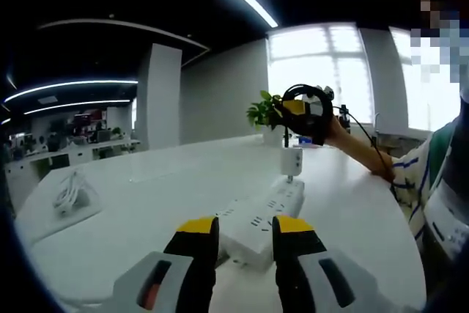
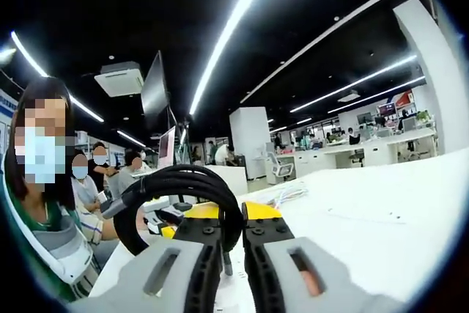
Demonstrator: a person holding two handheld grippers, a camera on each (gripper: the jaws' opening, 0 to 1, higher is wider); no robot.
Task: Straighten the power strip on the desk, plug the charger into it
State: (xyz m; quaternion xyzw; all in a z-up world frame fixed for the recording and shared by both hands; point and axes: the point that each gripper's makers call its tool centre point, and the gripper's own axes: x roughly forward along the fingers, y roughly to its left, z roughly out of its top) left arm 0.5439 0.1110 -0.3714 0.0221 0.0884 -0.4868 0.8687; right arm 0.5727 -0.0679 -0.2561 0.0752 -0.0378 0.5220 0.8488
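The white power strip [image 1: 265, 214] lies on the white desk [image 1: 146, 203], running away from me toward the right. Its near end sits between the jaws of my left gripper [image 1: 245, 226], which press its two sides. Above its far end hangs a white charger [image 1: 291, 160], prongs down and just touching the strip. My right gripper [image 1: 306, 116] is over the charger, held up by a person's hand. In the right gripper view my right gripper [image 2: 233, 219] is shut on the charger's coiled black cable [image 2: 176, 179].
A white cord bundle [image 1: 69, 192] lies at the desk's left. A potted plant [image 1: 264, 111] stands at the far edge. The person [image 1: 432, 181] is at the desk's right rim. Seated people [image 2: 80, 181] are off to one side.
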